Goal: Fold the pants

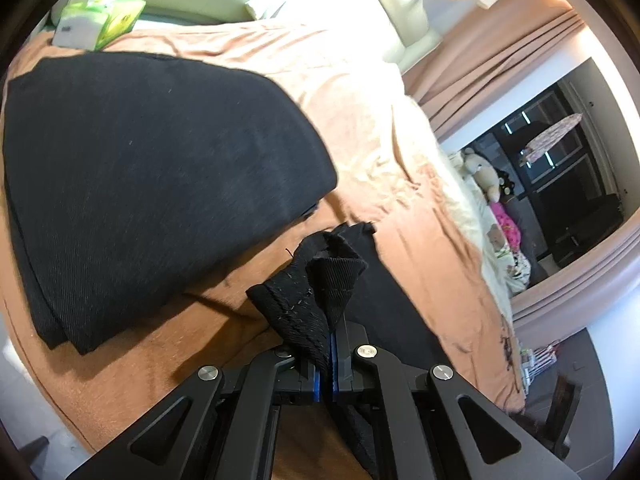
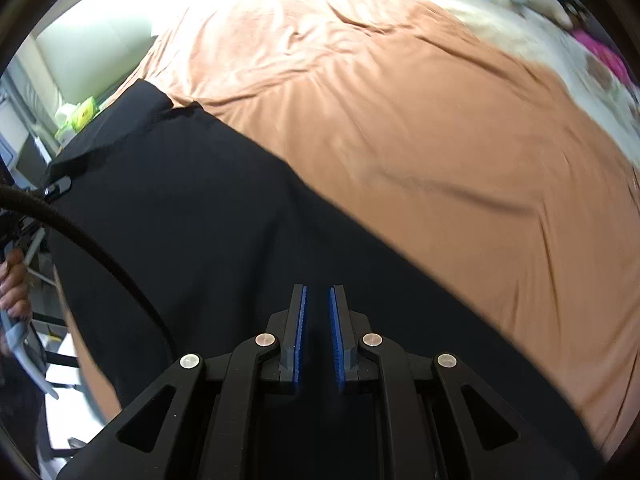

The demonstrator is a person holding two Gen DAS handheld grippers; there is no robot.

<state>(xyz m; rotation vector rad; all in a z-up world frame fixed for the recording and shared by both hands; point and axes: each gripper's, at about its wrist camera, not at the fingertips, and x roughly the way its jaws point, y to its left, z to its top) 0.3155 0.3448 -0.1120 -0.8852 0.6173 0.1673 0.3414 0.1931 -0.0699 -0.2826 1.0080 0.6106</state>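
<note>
My left jaws (image 1: pixel 326 344) pinch the pants (image 1: pixel 316 280) hem to fold it, while my right jaws (image 2: pixel 318 320) hover slightly parted, empty.

No legible text, brand, number or sign appears in either view. The green and white tissue pack (image 1: pixel 100 16), upper left of the left wrist view, carries printed patterning, but no letters on it can be made out. The same pack, at the left edge of the right wrist view, is too small and blurred to read. The grippers bear no markings.
</note>
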